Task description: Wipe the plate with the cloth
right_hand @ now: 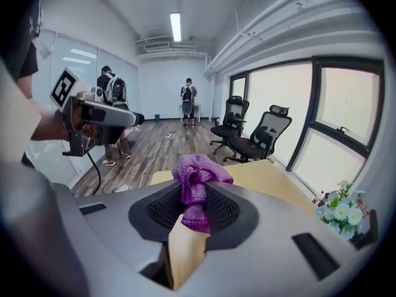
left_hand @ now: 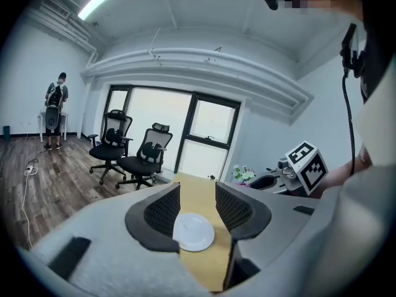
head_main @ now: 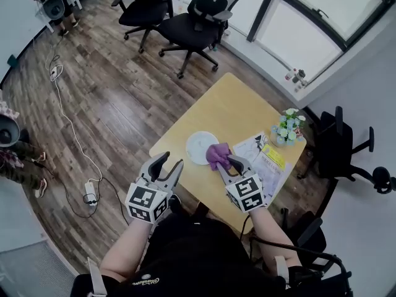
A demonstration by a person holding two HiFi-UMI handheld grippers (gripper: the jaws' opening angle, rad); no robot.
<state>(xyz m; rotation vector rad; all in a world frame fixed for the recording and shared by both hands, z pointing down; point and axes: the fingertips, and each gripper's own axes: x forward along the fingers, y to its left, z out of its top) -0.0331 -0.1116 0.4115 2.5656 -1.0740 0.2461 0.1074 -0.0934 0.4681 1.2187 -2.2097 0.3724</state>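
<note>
Gripping a bunched purple cloth (right_hand: 195, 179) between clenched jaws, the right gripper (head_main: 226, 163) reaches over the near edge of a light wooden table (head_main: 241, 107). Its marker cube sits just above the person's forearm. The cloth bulges out past the fingertips, and a short end hangs down between them.

The left gripper (head_main: 171, 163) is held beside it at the table's near left corner. Its jaws are spread apart with nothing between them. In the left gripper view, a white plate (head_main: 199, 146) shows through that gap, lying flat on the tabletop ahead of the fingertips and apart from them.

In the head view, the cloth overlaps the plate's right rim. Whether it actually presses on the plate or hangs just above it cannot be told from this steep angle.

To the right of the cloth lie printed papers (head_main: 267, 156), one with a yellow patch. Past them, near the table's right edge, stands a small pot of white and blue flowers (head_main: 288, 127).

Beyond the table, two black office chairs (head_main: 192, 23) stand on the wooden floor near a large window. A white cable (head_main: 68, 125) trails across the floor at left. Several people stand in the room, two at its far end (right_hand: 188, 101), too small to describe further.
</note>
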